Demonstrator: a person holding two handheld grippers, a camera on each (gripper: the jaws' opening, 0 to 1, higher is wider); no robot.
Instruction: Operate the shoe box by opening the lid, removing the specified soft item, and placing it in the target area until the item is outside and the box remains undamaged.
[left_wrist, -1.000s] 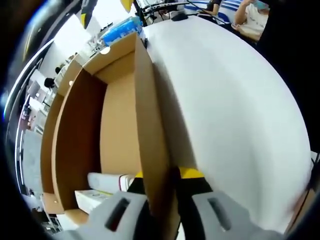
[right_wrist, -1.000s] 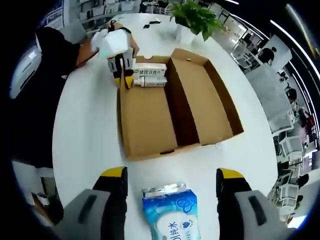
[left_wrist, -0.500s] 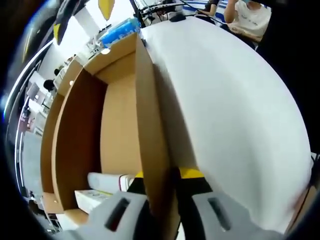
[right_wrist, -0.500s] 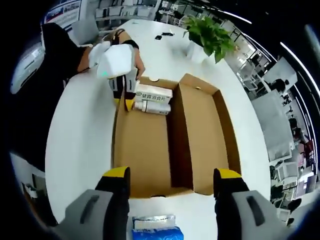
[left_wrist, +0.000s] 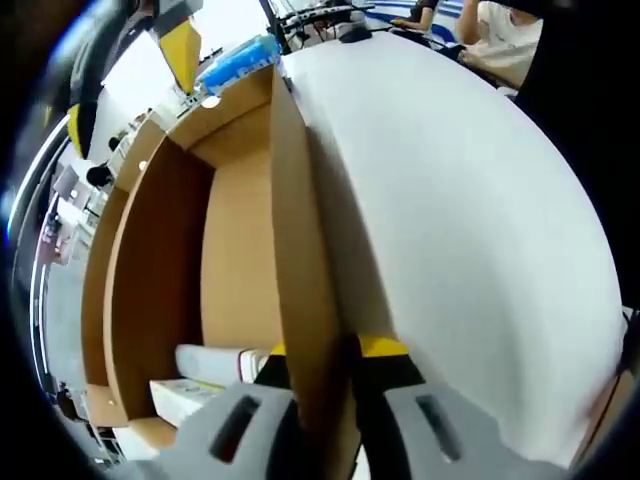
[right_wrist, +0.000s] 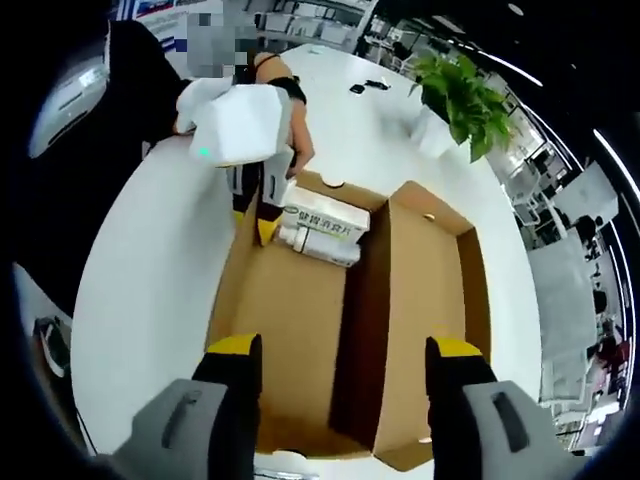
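left gripper (left_wrist: 320, 375) clamping box wall (left_wrist: 300, 260), right gripper (right_wrist: 340, 365) open

Open-plan office: white table (right_wrist: 140, 300), potted plant (right_wrist: 462, 95) upper right, desks and chairs (right_wrist: 575, 300) at right edge.

- Left gripper (left_wrist: 318, 352): two grey moulded plastic jaws, each with a dark oblong slot in its upper face; yellow tips above black inner pads.
- Left gripper as seen ahead of the right jaws (right_wrist: 255, 205): white box-like housing bearing a small green light, with black jaws tipped yellow below it.
- Right gripper (right_wrist: 340, 362): two grey plastic jaws, each with a recessed dark slot, black inner faces and yellow caps at the tips.
- Person (right_wrist: 120, 110), beyond the left jaw: black clothing, dark band at the wrist.
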